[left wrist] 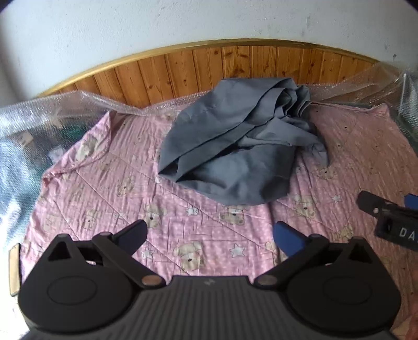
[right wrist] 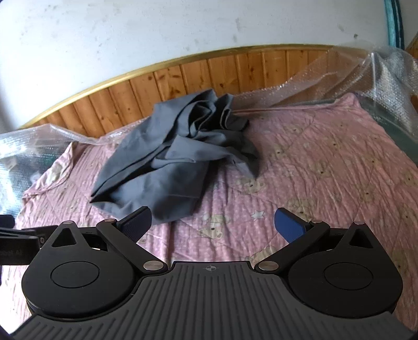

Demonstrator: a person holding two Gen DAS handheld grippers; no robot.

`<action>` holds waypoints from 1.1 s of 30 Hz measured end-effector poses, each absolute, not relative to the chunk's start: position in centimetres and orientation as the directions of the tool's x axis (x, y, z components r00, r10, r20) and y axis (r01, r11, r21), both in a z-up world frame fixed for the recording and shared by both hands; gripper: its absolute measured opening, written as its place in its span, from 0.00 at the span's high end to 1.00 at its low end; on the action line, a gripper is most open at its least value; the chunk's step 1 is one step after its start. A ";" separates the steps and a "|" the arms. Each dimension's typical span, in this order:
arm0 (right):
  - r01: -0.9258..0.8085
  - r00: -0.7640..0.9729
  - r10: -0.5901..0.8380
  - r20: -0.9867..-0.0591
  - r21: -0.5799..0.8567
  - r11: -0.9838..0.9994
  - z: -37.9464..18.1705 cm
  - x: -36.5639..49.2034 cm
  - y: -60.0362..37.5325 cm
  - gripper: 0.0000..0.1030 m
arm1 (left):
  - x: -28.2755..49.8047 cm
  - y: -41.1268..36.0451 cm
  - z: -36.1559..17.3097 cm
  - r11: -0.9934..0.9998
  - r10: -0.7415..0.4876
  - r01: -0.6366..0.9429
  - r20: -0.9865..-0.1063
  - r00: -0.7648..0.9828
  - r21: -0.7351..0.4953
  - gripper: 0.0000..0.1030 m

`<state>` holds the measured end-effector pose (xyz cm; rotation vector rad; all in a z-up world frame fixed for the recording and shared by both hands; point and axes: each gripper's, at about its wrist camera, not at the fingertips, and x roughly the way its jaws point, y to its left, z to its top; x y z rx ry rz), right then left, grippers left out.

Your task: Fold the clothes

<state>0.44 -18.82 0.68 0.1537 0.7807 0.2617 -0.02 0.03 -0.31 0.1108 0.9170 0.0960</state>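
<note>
My left gripper (left wrist: 210, 235) and right gripper (right wrist: 213, 222) are both spread, empty; ahead lies the crumpled grey garment (left wrist: 235, 146). The right gripper's white label reads only "DA".

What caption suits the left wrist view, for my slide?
Open left gripper above pink quilt, facing crumpled grey garment.

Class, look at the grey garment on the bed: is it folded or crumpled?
Crumpled. The grey garment lies in a loose heap on the pink quilt, with uneven, twisted creases.

pink bear-print quilt (left wrist: 104, 188) spread flat | bubble wrap (left wrist: 39, 115) along far+side edges | wood headboard (left wrist: 183, 70) w/ gold trim | white wall (left wrist: 183, 21) behind
</note>
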 end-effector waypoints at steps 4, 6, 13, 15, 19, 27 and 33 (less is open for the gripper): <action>-0.225 0.724 0.266 -0.636 0.148 0.963 2.0 -0.6 -17.3 0.02 | -0.7 2.6 -1.4 0.999 0.050 -0.034 -0.787 0.615 0.037 0.00; -0.239 0.759 0.235 -0.607 0.075 0.968 2.5 -2.1 -16.0 0.02 | -1.5 4.1 -2.1 0.999 0.046 -0.035 -0.787 0.616 0.031 0.00; -0.208 0.750 0.169 -0.639 0.015 0.978 3.7 -4.3 -10.2 0.02 | -2.0 7.7 -2.9 1.000 0.019 -0.018 -0.820 0.572 0.011 0.00; -0.209 0.751 0.163 -0.640 0.004 0.978 3.9 -5.0 -9.7 0.02 | -2.3 8.1 -3.1 1.000 0.011 -0.014 -0.823 0.568 0.004 0.00; -0.220 0.751 0.156 -0.641 -0.020 0.975 4.0 -5.7 -9.1 0.01 | -2.8 8.1 -2.9 1.000 0.003 0.001 -0.819 0.574 0.004 0.00; -0.248 0.751 0.174 -0.637 -0.027 0.968 4.5 -4.8 -8.0 0.02 | -2.5 8.6 -2.9 1.000 0.011 -0.001 -0.810 0.587 0.013 0.00; -0.261 0.747 0.201 -0.634 -0.001 0.965 4.2 -3.7 -7.7 0.02 | -2.4 8.9 -3.1 1.000 0.009 -0.008 -0.798 0.603 0.005 0.00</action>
